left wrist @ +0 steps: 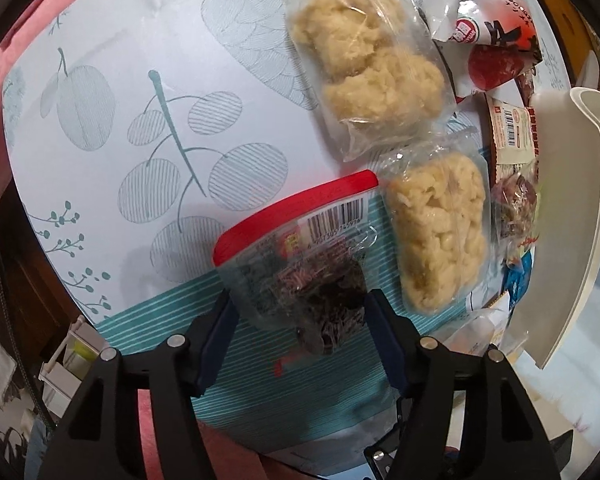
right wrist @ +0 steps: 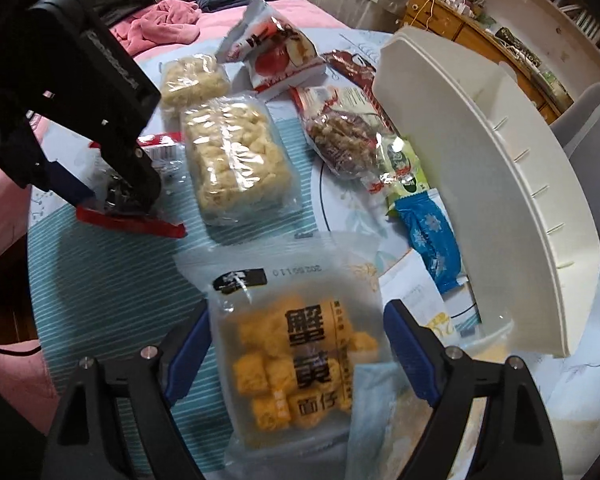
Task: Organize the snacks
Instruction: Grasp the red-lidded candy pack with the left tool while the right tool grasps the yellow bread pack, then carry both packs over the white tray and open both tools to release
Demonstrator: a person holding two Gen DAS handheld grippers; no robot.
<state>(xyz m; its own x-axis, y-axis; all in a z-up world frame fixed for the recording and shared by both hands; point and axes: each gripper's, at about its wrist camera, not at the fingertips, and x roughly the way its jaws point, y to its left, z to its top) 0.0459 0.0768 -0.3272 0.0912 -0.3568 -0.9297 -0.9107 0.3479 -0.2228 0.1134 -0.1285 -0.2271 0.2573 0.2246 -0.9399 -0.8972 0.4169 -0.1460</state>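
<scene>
My left gripper (left wrist: 300, 312) is shut on a clear red-topped bag of dark snack (left wrist: 296, 264) and holds it over the table; it also shows in the right wrist view (right wrist: 128, 200). My right gripper (right wrist: 296, 344) is open, its blue pads either side of a clear bag of yellow cubes (right wrist: 296, 360) with black characters, which lies flat on the table. Two bags of pale puffed snack (left wrist: 364, 60) (left wrist: 440, 232) lie on the patterned cloth; the nearer one shows in the right wrist view (right wrist: 236, 160).
A white plastic bin (right wrist: 484, 184) lies tilted at the table's right side. Beside it are a red-and-white packet (right wrist: 276, 56), a bag of brown nuts (right wrist: 348, 140), a green sachet (right wrist: 404, 172) and a blue wrapper (right wrist: 432, 240). A pink bed (right wrist: 220, 20) lies behind.
</scene>
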